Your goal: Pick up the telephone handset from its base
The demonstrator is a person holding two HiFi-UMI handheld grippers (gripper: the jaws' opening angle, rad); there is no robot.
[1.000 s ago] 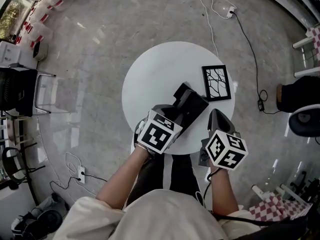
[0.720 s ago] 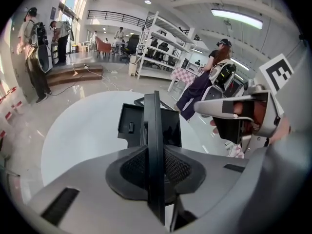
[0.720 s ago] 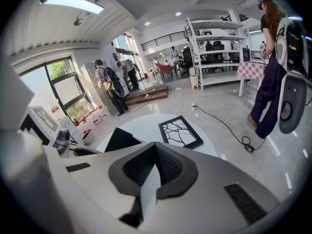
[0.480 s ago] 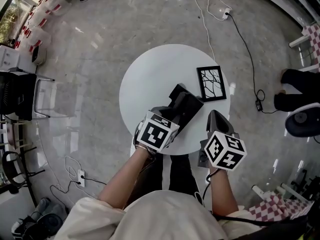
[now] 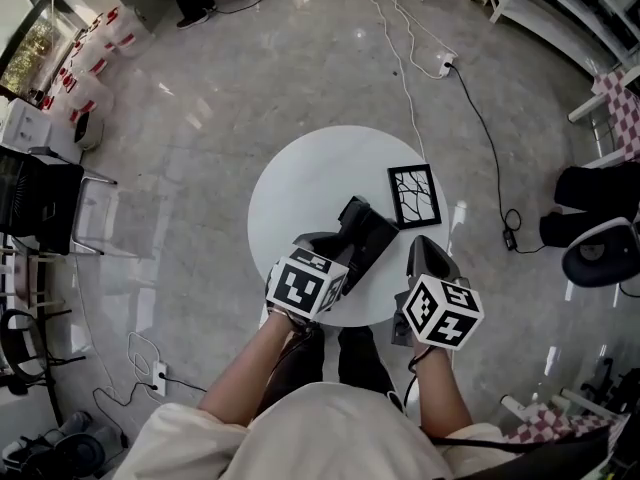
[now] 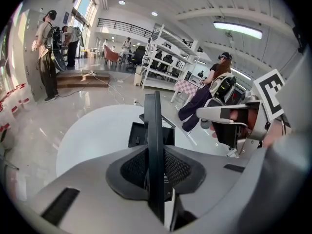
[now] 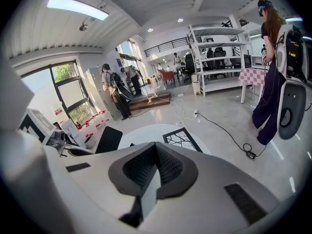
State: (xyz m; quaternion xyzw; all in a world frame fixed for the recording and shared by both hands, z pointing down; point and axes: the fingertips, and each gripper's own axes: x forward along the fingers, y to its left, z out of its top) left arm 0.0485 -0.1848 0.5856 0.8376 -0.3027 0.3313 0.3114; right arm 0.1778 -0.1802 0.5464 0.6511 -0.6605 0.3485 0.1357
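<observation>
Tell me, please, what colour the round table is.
White; the table shows best in the head view.

I log a glossy grey marble floor (image 5: 200,168) under a round white table (image 5: 310,178), loose cables (image 5: 402,68) trailing across it, white shelving (image 7: 217,48) along the far side, tall daylit windows (image 7: 66,84), and a ceiling strip light (image 7: 78,6) lit overhead.

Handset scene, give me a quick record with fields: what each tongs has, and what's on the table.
Left tongs: shut on the handset, seen edge-on
Right tongs: shut, empty
Table: round, white
Base: on the table, behind the handset
Also on table: black picture frame
</observation>
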